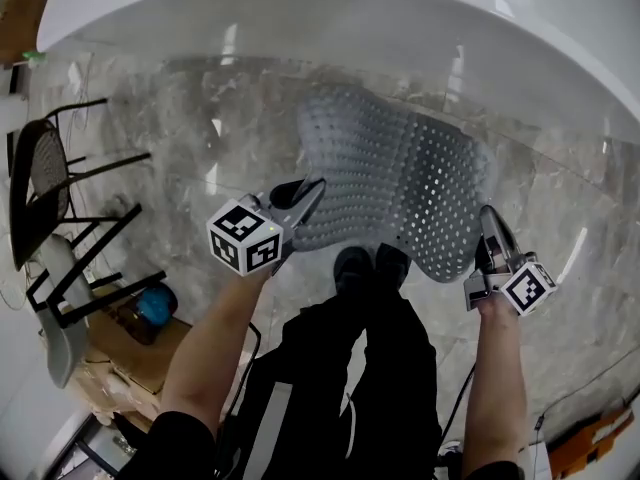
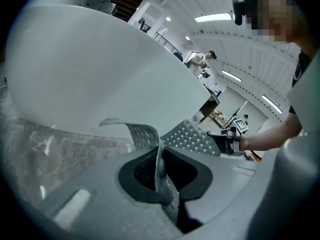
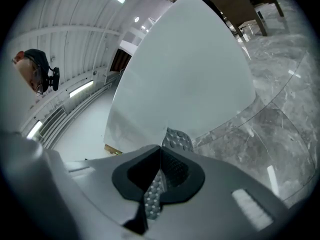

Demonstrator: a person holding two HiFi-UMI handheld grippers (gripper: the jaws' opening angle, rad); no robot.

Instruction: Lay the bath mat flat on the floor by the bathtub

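A grey perforated bath mat (image 1: 395, 183) hangs low over the marble floor (image 1: 180, 128) in front of the white bathtub (image 1: 330, 18), sagging between the two grippers. My left gripper (image 1: 312, 190) is shut on the mat's near left corner, and the mat's edge (image 2: 159, 166) runs between its jaws. At the mat's near right corner my right gripper (image 1: 487, 218) is shut on the mat's edge (image 3: 156, 184). From the left gripper view the mat (image 2: 192, 136) stretches across to the right gripper (image 2: 219, 136).
A black metal chair (image 1: 60, 208) stands at the left on the floor, with a cardboard box (image 1: 135, 353) and a blue object (image 1: 155, 303) near it. The person's feet (image 1: 370, 263) stand just behind the mat. The tub wall (image 3: 185, 69) rises close ahead.
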